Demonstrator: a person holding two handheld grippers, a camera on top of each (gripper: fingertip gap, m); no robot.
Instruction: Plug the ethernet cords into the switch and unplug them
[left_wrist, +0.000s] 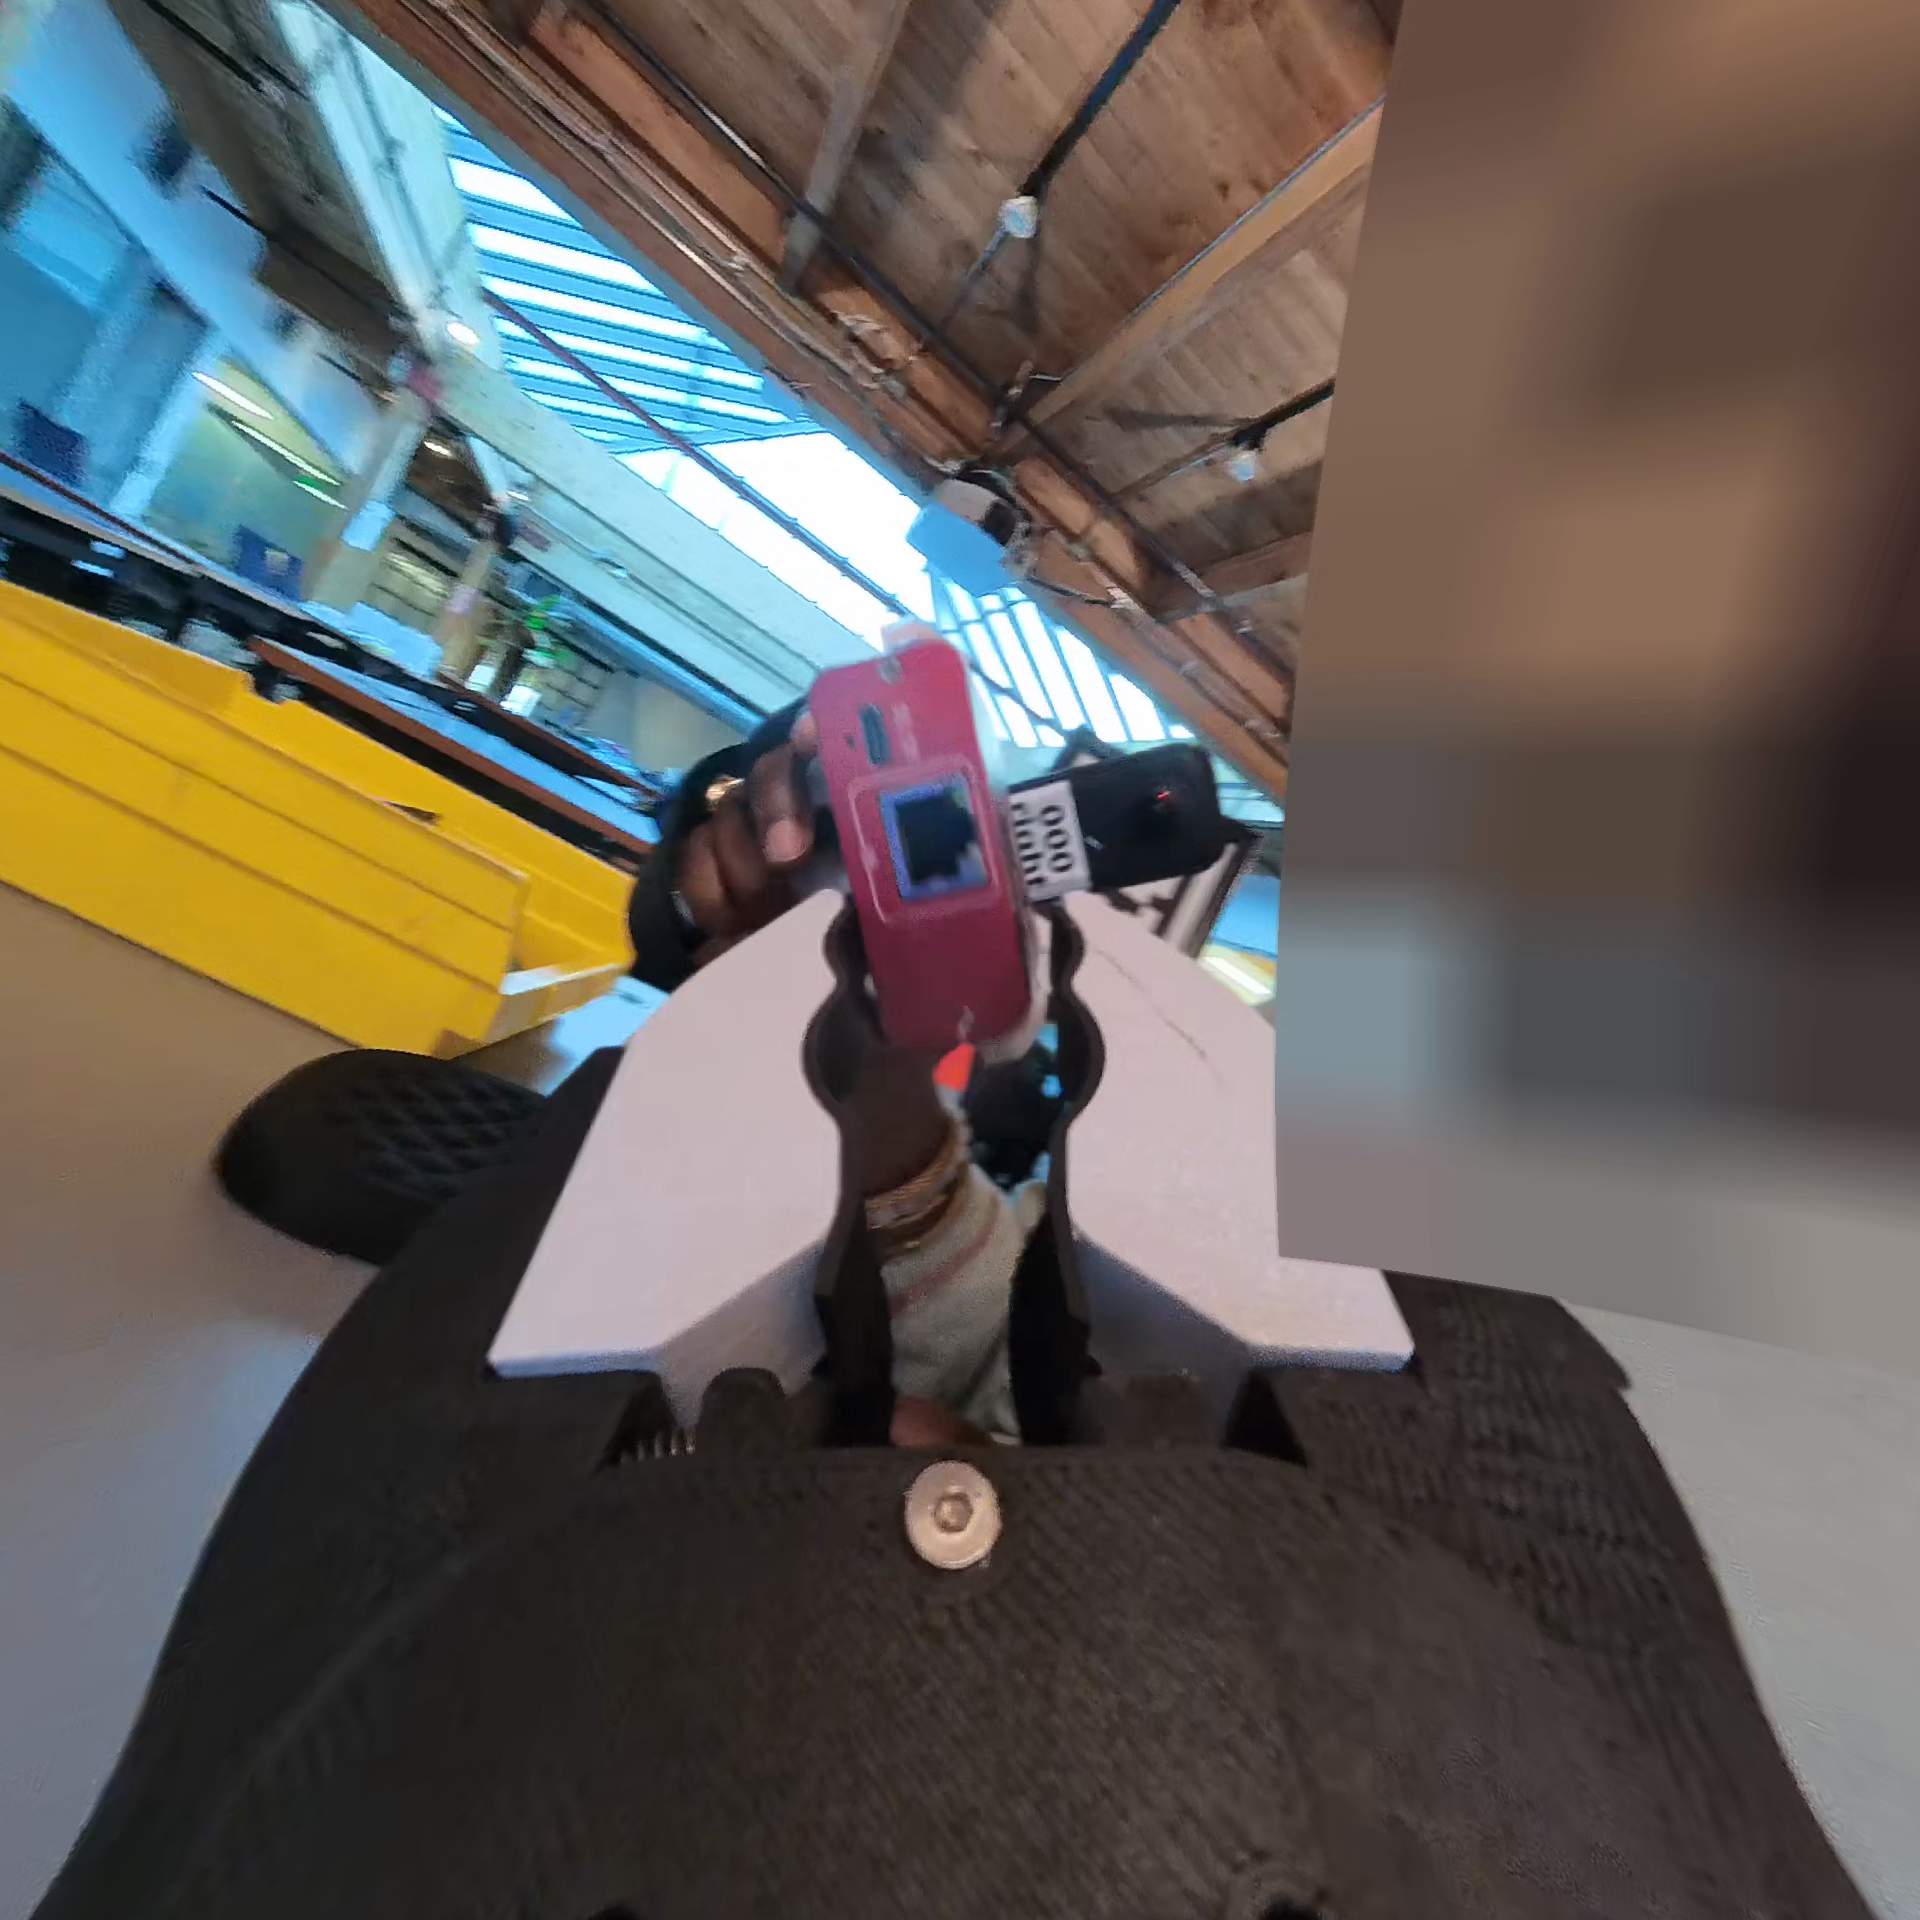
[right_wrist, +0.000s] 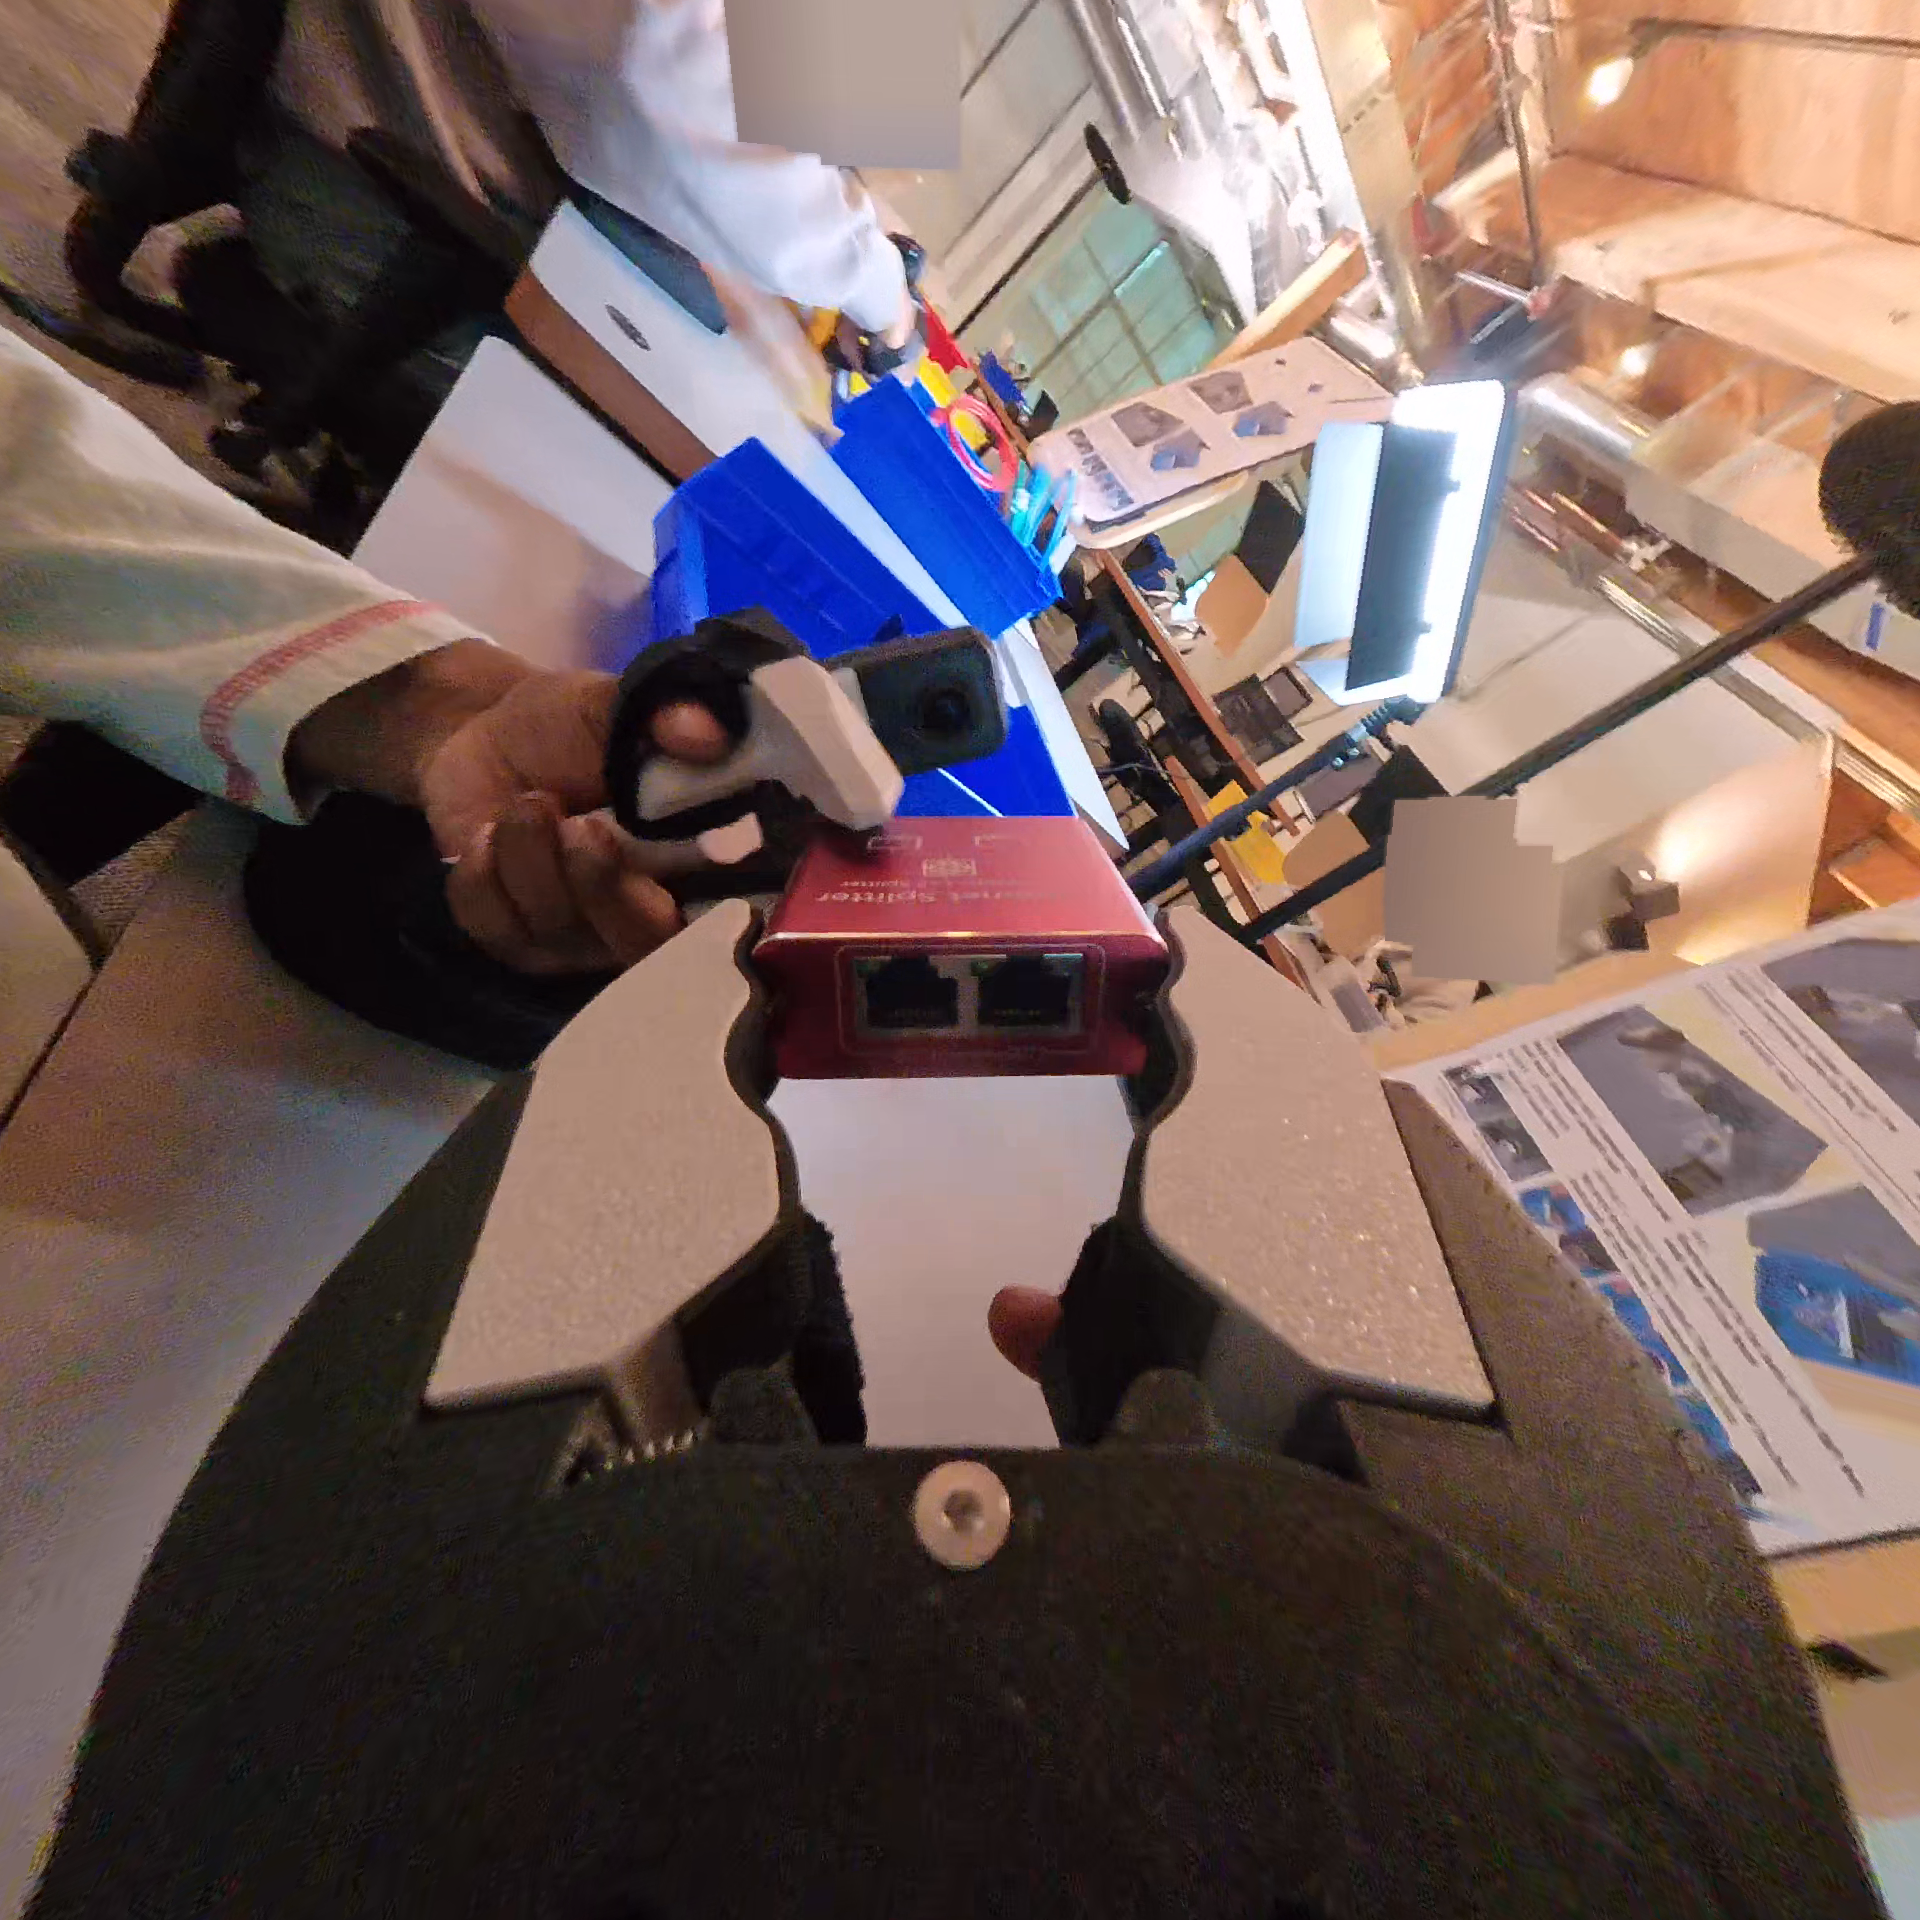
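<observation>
Both tools meet on 1 red switch, held up off the counter. Right tool points fwd & level, its 2 grey fingers clamped narrow on the switch by its short sides, the face w/ 2 ethernet ports toward the camera. Left tool is tipped upward toward the wood ceiling, jaws narrow around the opposite end of the same switch; that end shows 1 port plus 1 small slot. Whether the left fingers actually press it or just sit beside it: can't tell.

In the right wrist view the left tool comes in from the far side, its white fingertips touching the switch's top rear edge; a hand in a pale sleeve grips its handle, wrist bent. In the left wrist view the right tool's camera body sits just behind the switch, w/ a hand on it.

No cords visible at the ports. 2 blue bins on the far counter, 1 yellow bin stack at left.
</observation>
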